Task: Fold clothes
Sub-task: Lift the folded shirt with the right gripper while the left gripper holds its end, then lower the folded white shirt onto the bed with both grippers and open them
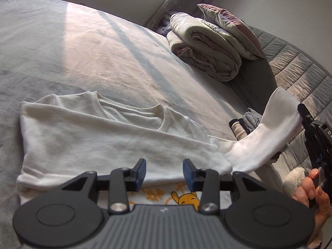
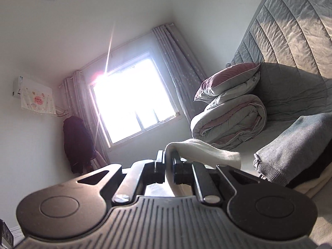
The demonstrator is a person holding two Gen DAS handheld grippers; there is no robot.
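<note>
Mid-fold: my left gripper [image 1: 164, 171], jaws parted and empty, hovers over the white T-shirt [image 1: 87, 132]; my right gripper [image 2: 169, 171] pinches its lifted sleeve [image 2: 205, 151], not yet folded in.

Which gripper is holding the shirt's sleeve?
The right gripper: it is shut on the white sleeve, lifting it. The left gripper is open and holds nothing.

Blown-out window [image 2: 132, 99] glare, fisheye warp
</note>
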